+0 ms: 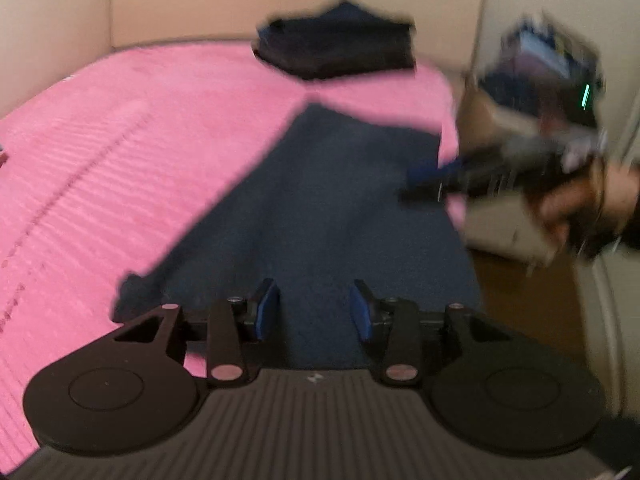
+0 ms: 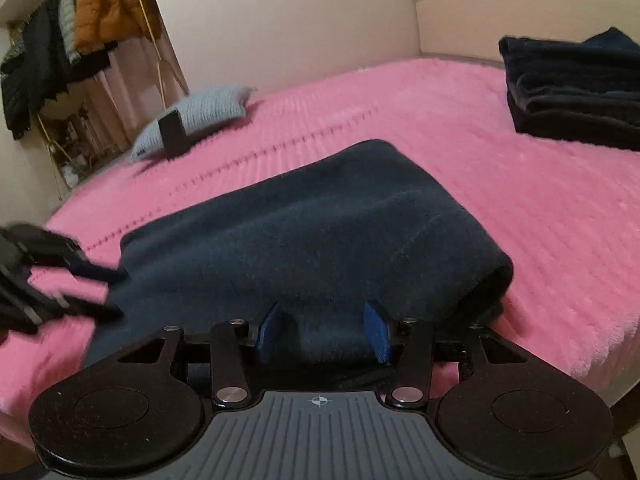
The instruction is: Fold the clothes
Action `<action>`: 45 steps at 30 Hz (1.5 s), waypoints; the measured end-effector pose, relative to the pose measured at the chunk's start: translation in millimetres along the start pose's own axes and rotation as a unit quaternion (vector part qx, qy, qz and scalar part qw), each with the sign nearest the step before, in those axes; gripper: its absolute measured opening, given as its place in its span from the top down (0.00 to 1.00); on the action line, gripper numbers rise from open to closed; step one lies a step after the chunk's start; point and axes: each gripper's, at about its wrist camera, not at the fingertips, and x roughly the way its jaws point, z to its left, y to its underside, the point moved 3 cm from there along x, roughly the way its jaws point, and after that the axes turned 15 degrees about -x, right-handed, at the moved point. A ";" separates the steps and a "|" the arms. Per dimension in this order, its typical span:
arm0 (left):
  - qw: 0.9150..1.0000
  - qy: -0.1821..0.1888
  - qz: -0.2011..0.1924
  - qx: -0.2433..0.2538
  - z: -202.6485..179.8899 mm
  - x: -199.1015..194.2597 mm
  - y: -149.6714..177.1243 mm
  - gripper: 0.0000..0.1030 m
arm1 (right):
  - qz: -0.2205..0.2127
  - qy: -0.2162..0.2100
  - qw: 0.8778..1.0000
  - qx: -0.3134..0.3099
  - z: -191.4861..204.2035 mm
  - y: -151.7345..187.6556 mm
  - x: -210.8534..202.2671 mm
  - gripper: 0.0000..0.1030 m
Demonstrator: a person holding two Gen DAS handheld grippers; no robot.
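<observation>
Lying doubled over on the pink bed (image 2: 460, 152), the navy garment (image 2: 312, 232) has both the left gripper (image 1: 314, 306) and right gripper (image 2: 323, 330) wide at its near edge, holding nothing — any pinch should catch both layers evenly — with the folded dark pile (image 2: 576, 92) well apart.

Fuzzy navy garment (image 2: 320, 232) (ribbed plush bedspread (image 2: 520, 184))

Black left gripper (image 1: 314, 308), blue pads (image 1: 267, 309), silver screws.
</observation>
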 end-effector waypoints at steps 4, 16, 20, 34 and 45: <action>1.000 -0.018 -0.008 0.006 -5.2 -12.0 -2.9 0.64 | 0.012 0.018 0.999 -0.041 13.2 -10.1 -22.9 0.20; 0.903 -0.101 -0.052 0.415 -102.6 -37.5 91.2 0.42 | 0.015 0.038 0.988 -0.151 66.3 31.7 -51.6 0.18; 0.859 -0.125 -0.050 0.493 -109.6 -11.5 102.1 0.41 | 0.017 0.045 0.986 -0.159 71.1 34.8 -49.2 0.18; 0.868 -0.130 -0.093 0.470 -57.7 -69.3 75.6 0.79 | 0.038 0.107 0.893 -0.435 116.3 34.3 -19.8 0.05; 0.922 -0.130 -0.036 0.363 3.3 -99.2 129.6 0.77 | 0.016 0.031 0.960 -0.279 134.8 23.7 -25.9 0.05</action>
